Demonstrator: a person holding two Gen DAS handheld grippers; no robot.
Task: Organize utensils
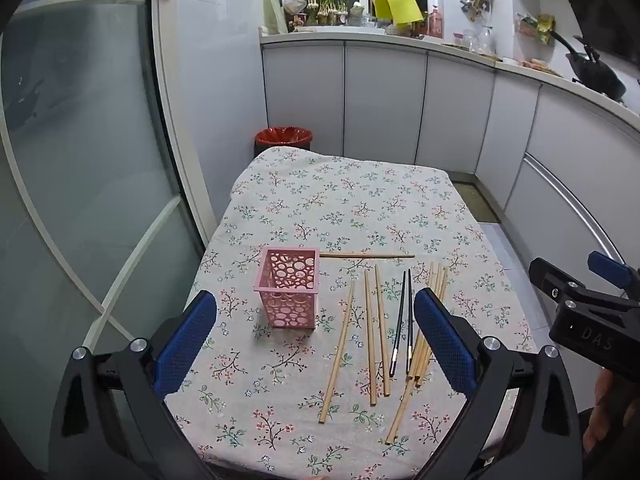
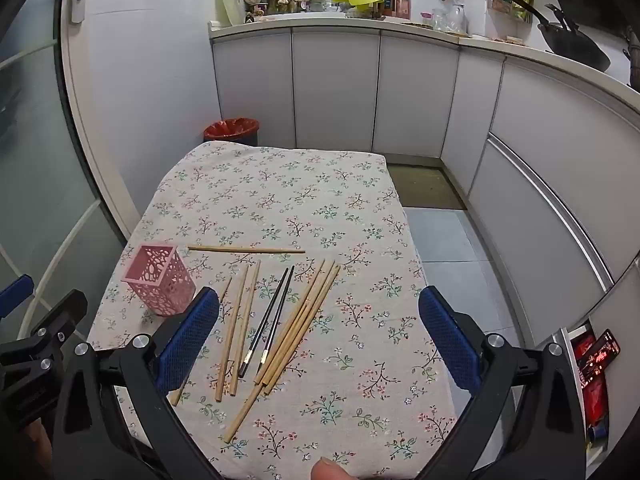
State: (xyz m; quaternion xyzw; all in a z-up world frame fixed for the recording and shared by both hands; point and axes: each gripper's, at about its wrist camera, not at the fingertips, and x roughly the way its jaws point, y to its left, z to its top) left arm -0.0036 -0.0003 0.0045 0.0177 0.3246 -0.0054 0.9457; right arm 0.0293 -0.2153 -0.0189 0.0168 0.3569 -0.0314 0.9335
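We are holding the left gripper [image 1: 316,344] and right gripper [image 2: 320,338] spread wide, gripping nothing. Loose pale wooden chopsticks [image 2: 240,328] and two thin black chopsticks [image 2: 270,318] are lying right of the upright pink perforated plastic holder [image 1: 287,286].

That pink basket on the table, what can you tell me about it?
The pink basket is a small square holder, plastic by the look of it, its walls pierced with round holes. It stands upright and looks empty on the floral tablecloth, left of the loose chopsticks. One wooden chopstick lies crosswise with its end by the rim. Nothing grips it.
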